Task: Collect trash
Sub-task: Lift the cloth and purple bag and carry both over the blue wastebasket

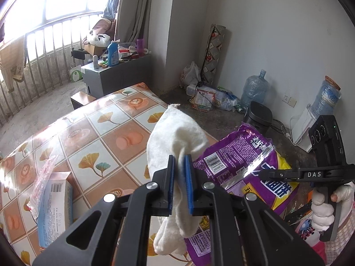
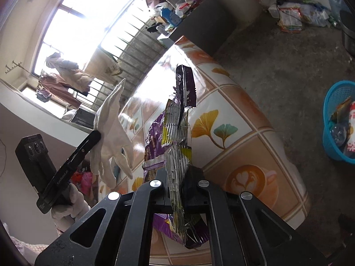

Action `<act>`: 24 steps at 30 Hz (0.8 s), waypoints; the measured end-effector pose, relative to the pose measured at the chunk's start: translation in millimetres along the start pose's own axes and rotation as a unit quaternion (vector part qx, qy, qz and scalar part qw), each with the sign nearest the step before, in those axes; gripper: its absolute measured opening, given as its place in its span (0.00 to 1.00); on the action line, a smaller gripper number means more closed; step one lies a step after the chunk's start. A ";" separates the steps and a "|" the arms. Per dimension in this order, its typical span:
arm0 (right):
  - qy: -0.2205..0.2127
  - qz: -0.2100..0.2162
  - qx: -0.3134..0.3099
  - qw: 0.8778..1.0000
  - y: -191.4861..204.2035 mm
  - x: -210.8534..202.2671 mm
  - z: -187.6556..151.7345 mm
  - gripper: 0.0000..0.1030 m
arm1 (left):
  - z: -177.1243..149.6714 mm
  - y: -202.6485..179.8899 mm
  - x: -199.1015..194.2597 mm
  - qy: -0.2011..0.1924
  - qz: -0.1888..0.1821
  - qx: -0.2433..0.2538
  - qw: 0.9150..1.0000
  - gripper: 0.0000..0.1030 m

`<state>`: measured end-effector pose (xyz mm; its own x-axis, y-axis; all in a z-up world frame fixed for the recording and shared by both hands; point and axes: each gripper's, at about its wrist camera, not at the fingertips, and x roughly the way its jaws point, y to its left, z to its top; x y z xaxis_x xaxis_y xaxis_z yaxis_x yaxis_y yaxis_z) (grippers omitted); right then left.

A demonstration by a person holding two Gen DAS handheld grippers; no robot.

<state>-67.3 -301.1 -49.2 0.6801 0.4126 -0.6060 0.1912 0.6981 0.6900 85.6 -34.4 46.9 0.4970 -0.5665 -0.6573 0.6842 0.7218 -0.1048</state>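
Note:
In the left wrist view my left gripper (image 1: pixel 180 157) is shut on a white cloth glove (image 1: pixel 177 133), which hangs limp between the blue pads above the tiled tablecloth (image 1: pixel 93 133). Beside it on the right a crumpled purple snack bag (image 1: pixel 235 161) is held up by my right gripper (image 1: pixel 261 174), with a gloved hand on its handle. The right wrist view shows my right gripper (image 2: pixel 177 174) shut on the purple bag (image 2: pixel 180 102), silver inside showing. There the white glove (image 2: pixel 113 133) dangles from my left gripper (image 2: pixel 97 134) at the left.
A blue mesh basket (image 2: pixel 339 119) with trash in it stands on the floor at right. On the table lie a blue-white carton (image 1: pixel 55 210) and a clear wrapper (image 1: pixel 42 177). Water jugs (image 1: pixel 255 88), floor litter (image 1: pixel 206 99) and a grey cabinet (image 1: pixel 115 75) line the walls.

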 end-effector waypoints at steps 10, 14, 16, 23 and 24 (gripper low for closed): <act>-0.087 0.032 0.044 0.995 -30.1 -43.6 18.7 0.02 | 55.5 -62.8 14.5 -0.031 -0.048 0.047 0.997 0.09; -0.130 0.025 0.078 0.988 -56.5 -65.7 30.4 0.02 | 78.2 -108.6 41.7 -0.021 -0.088 0.073 0.993 0.09; -0.152 0.016 0.096 0.984 -73.2 -78.6 32.8 0.02 | 88.0 -139.7 56.7 -0.012 -0.113 0.095 0.989 0.09; -0.221 -0.029 0.178 0.958 -144.1 -116.3 30.1 0.02 | 95.2 -250.8 129.5 0.049 -0.192 0.150 0.969 0.09; -0.228 -0.035 0.192 0.954 -155.6 -119.6 28.5 0.02 | 95.4 -263.9 142.4 0.062 -0.203 0.153 0.965 0.09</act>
<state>-158.2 -475.8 -72.9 0.8765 0.0140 -0.4811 0.4333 0.4124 0.8014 26.8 -343.4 52.2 0.1001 -0.7127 -0.6943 0.9441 0.2883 -0.1598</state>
